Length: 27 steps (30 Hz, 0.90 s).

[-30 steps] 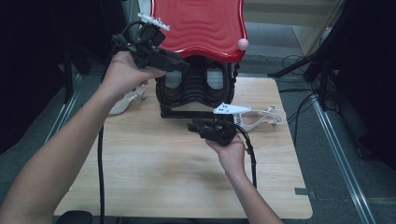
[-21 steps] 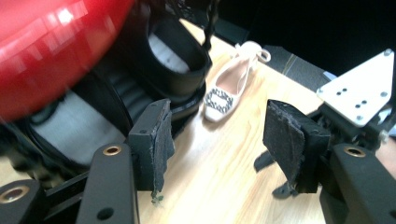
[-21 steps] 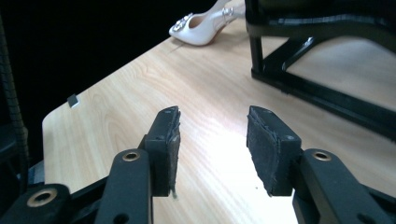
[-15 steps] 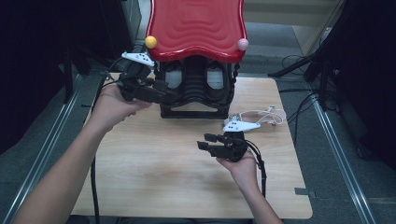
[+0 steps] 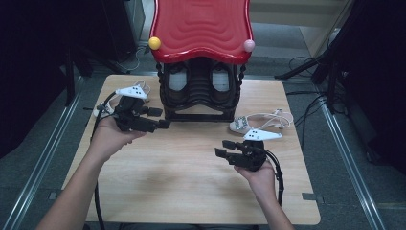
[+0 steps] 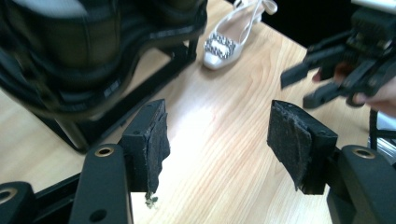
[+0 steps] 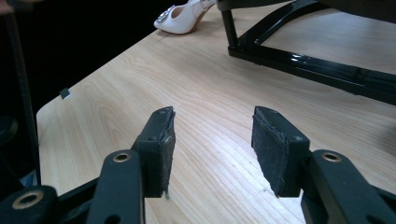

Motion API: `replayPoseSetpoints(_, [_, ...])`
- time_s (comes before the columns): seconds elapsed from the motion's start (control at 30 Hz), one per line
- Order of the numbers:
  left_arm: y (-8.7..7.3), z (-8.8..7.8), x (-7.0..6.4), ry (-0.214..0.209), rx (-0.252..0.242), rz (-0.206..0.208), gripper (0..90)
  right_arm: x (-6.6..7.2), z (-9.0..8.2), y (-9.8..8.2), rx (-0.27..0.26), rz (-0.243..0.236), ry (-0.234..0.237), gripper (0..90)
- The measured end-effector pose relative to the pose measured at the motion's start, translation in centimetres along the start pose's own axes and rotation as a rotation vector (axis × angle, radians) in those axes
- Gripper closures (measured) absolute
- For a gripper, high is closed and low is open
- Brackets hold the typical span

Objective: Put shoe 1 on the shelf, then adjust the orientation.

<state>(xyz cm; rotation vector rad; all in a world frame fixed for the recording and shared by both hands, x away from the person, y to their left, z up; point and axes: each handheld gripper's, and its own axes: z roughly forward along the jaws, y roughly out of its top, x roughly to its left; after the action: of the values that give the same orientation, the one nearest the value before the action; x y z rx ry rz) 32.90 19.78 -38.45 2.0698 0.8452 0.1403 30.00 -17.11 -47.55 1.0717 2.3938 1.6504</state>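
A table (image 5: 191, 191) stands in the middle of the room. At its far edge, in the middle, stands a rack with a big top (image 5: 201, 76). Two little balls sit on the front corners of that top, one ball at the left (image 5: 154, 43) and one ball at the right (image 5: 249, 45). One shoe (image 5: 258, 122) lies on the table just right of the rack's foot. Another shoe (image 5: 103, 109) lies left of the rack, partly behind the left gripper (image 5: 160, 118). That gripper hangs just in front of the rack's left side. The right gripper (image 5: 224, 155) is nearer the person, in front of the right shoe and apart from it. The two grippers point at each other across bare table.
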Motion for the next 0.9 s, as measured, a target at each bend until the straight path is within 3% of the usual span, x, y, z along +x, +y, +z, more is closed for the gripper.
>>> replayPoseSetpoints(0.2, [-3.1,1.4,0.5,-0.008,0.002,-0.027,38.3,-0.7,-0.5,-0.4,-0.009,0.021,-0.031,49.4])
replayPoseSetpoints(0.3, [-4.9,2.0,0.9,-0.004,-0.018,-0.037,39.0,-0.8,-0.3,-0.6,0.02,0.017,-0.053,48.9])
replayPoseSetpoints(0.37, [-5.7,2.3,1.3,0.002,0.017,-0.047,40.3,-1.0,-0.2,-0.7,0.033,0.007,-0.063,48.8])
replayPoseSetpoints(0.43, [-6.5,2.3,1.8,0.021,0.0,-0.042,44.8,-1.0,-0.1,-0.8,0.038,0.014,-0.06,48.8])
replayPoseSetpoints(0.47, [-6.9,2.3,2.0,0.016,-0.017,-0.063,46.9,-1.0,-0.1,-0.8,0.041,0.014,-0.062,48.8])
replayPoseSetpoints(0.53, [-7.5,2.2,2.6,0.013,-0.018,-0.094,50.7,-1.0,-0.1,-0.9,0.041,0.006,-0.067,48.8])
replayPoseSetpoints(0.73, [-8.6,2.1,3.6,0.056,0.003,-0.107,61.2,-1.1,-0.2,-0.8,0.04,0.005,-0.071,48.8])
replayPoseSetpoints(0.9, [-9.7,2.2,4.5,0.066,0.018,-0.12,68.0,-1.2,-0.1,-0.9,0.047,0.007,-0.073,48.7])
